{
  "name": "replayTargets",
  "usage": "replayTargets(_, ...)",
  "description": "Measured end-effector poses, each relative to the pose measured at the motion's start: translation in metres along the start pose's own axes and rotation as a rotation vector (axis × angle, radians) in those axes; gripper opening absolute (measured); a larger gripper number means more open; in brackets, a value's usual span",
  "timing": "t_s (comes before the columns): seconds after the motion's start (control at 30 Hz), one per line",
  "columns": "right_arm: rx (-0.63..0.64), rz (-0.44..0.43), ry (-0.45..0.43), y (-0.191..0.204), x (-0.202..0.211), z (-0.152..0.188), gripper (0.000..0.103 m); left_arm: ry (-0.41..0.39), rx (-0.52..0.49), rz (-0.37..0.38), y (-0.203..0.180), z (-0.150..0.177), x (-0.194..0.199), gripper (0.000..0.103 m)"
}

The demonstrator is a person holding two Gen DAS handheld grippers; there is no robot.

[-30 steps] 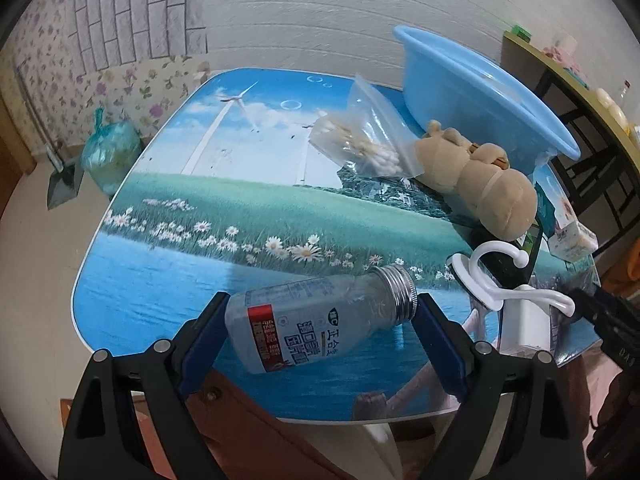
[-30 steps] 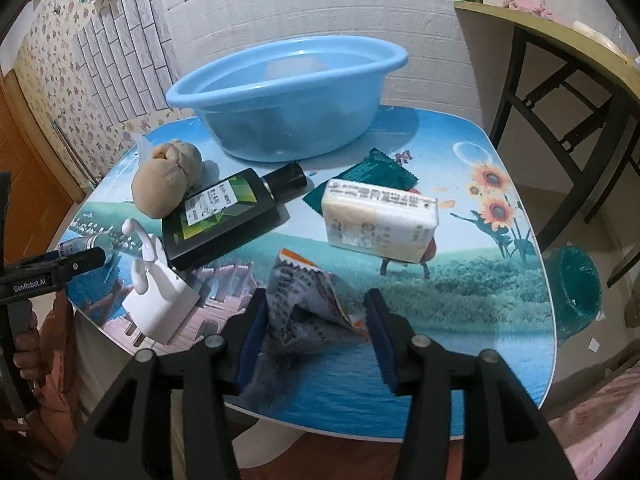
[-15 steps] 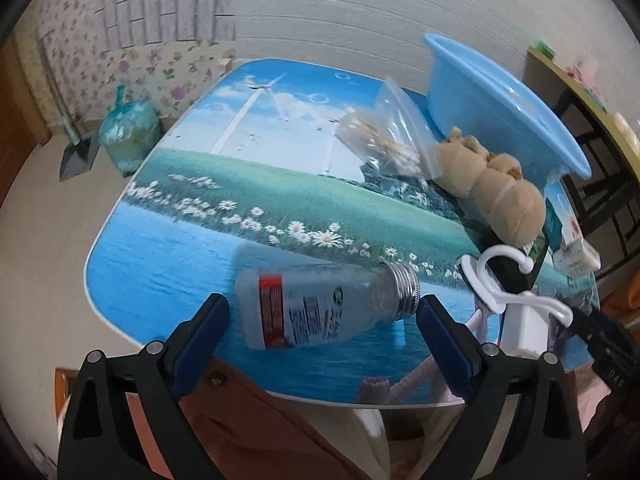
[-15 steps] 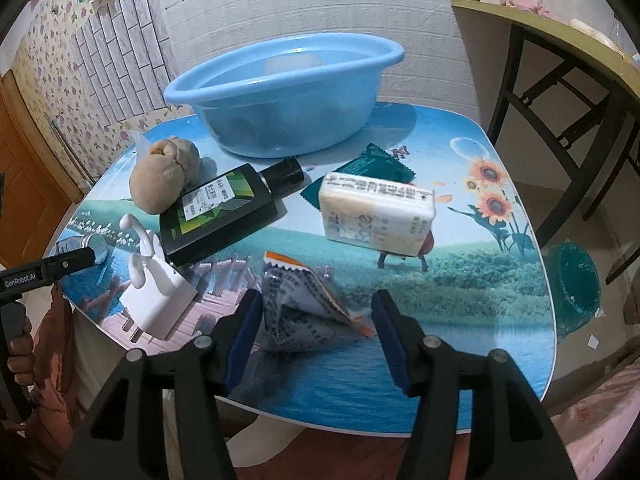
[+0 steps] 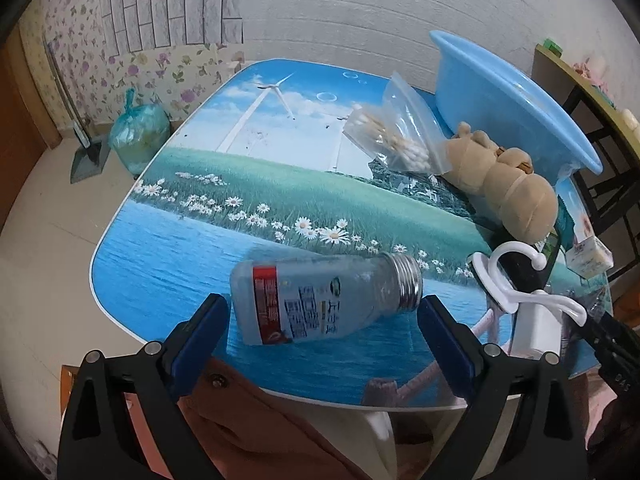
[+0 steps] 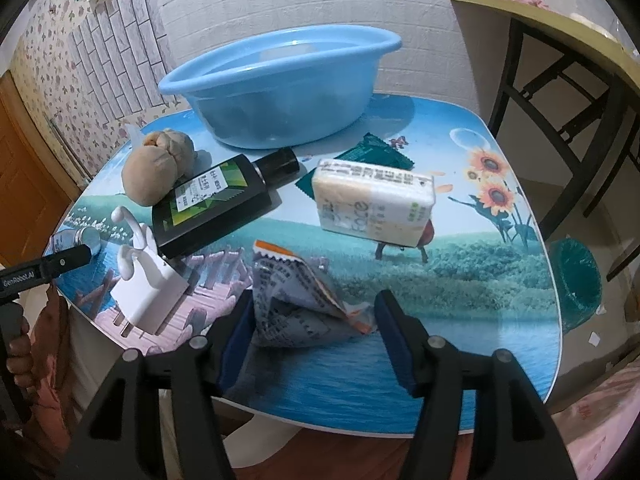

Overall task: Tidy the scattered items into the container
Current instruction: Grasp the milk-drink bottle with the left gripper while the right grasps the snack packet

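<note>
My left gripper (image 5: 322, 330) is open, its blue pads either side of a clear capless plastic bottle (image 5: 320, 300) lying on its side near the table's front edge. My right gripper (image 6: 316, 332) is open around a crumpled grey and orange snack wrapper (image 6: 296, 300); its left pad is close to or touching the wrapper. The blue basin (image 6: 276, 88) stands at the back of the table; it also shows in the left wrist view (image 5: 508, 100).
Scattered on the table (image 6: 480, 320): a tan plush toy (image 6: 156, 168), a dark bottle (image 6: 216, 200), a white hook and plug (image 6: 148, 288), a tissue pack (image 6: 372, 204), a green sachet (image 6: 372, 152), a bag of cotton swabs (image 5: 396, 136). A wooden side table (image 6: 560, 40) stands right.
The left gripper has pulled back and risen a little; the bottle now lies just ahead of its pads. The right gripper has opened wider around the wrapper.
</note>
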State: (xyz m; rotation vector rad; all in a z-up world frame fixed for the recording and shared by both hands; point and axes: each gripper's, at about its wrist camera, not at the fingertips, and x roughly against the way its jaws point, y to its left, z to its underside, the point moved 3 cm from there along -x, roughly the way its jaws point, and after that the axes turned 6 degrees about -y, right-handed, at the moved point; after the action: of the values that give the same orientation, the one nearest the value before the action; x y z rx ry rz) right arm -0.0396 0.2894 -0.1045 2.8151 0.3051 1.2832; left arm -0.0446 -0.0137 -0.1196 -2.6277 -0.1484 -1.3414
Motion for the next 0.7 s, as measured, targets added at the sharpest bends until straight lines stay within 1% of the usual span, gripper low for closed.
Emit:
replayTargets(0.23, 0.024, 0.015, -0.003, 0.003, -0.002, 0.001, 0.061, -0.021, -0.014, -0.033, -0.001, -0.002, -0.005, 0.096)
replayTargets(0.3, 0.034, 0.017, -0.003, 0.005, -0.002, 0.001, 0.061, -0.038, -0.017, -0.017, -0.001, -0.002, -0.003, 0.087)
replayTargets(0.33, 0.037, 0.009, -0.004, 0.005, -0.002, 0.002, 0.060, -0.045, -0.020, -0.005, -0.002, -0.002, -0.001, 0.087)
replayTargets(0.37, 0.035, -0.003, -0.007, 0.005, -0.001, 0.002, 0.058, -0.044, -0.020, 0.003, -0.002, -0.002, -0.001, 0.087)
replayTargets(0.4, 0.033, -0.006, -0.012, 0.004, 0.000, 0.002, 0.052, -0.049, -0.019, 0.008, -0.002, -0.001, 0.001, 0.087)
replayTargets(0.47, 0.026, -0.014, -0.016, 0.003, 0.001, 0.002, 0.049, -0.057, -0.014, 0.017, -0.001, -0.002, 0.003, 0.087)
replayTargets(0.57, 0.026, -0.001, -0.035, 0.003, 0.005, 0.000, 0.042, -0.083, -0.023, 0.028, -0.003, -0.006, 0.010, 0.087)
replayTargets(0.6, 0.024, -0.005, -0.046, 0.002, 0.008, -0.002, 0.035, -0.092, -0.026, 0.031, -0.003, -0.008, 0.013, 0.087)
replayTargets(0.7, 0.012, -0.016, -0.074, 0.002, 0.014, -0.008, 0.033, -0.117, -0.030, 0.043, -0.006, -0.014, 0.021, 0.087)
